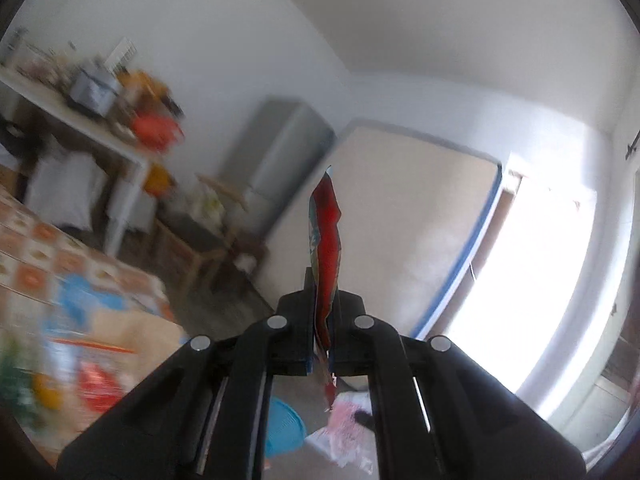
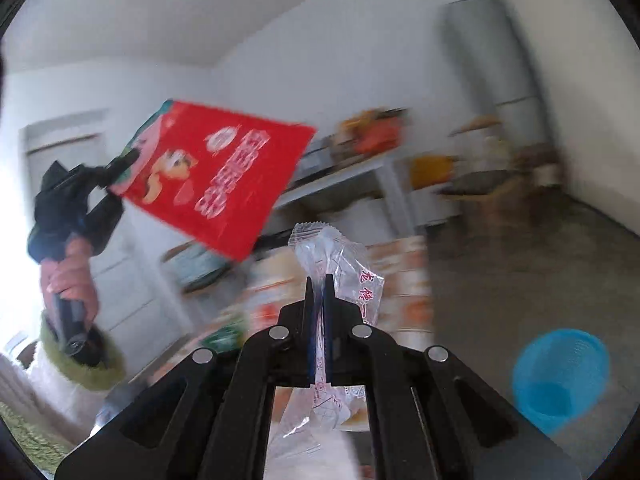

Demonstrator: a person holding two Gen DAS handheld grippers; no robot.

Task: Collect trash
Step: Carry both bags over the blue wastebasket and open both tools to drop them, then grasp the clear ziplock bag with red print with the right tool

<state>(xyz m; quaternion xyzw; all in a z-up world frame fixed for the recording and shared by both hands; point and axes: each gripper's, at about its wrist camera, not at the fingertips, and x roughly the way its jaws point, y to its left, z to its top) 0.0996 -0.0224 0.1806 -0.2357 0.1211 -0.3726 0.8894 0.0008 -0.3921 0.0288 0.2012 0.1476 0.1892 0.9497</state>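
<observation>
My left gripper (image 1: pixel 323 280) is shut on a red snack bag (image 1: pixel 326 236), seen edge-on in the left wrist view and standing up between the pads. The right wrist view shows the same red snack bag (image 2: pixel 216 176) flat-on at upper left, pinched by the left gripper (image 2: pixel 120 168) in a person's hand (image 2: pixel 70 276). My right gripper (image 2: pixel 318 284) is shut on a clear plastic wrapper (image 2: pixel 340 260) with red print, which sticks up past the fingertips and hangs below them. A blue mesh basket (image 2: pixel 560 376) stands on the floor at lower right; the blue basket (image 1: pixel 282 426) also shows under the left gripper.
A table with a patterned cloth (image 1: pixel 60 256) and blurred items lies at left. A white table (image 1: pixel 104 136) loaded with clutter, a grey fridge (image 1: pixel 280 148) and a leaning mattress (image 1: pixel 404 224) stand behind. A crumpled pink and white bag (image 1: pixel 348 428) lies on the floor by the basket.
</observation>
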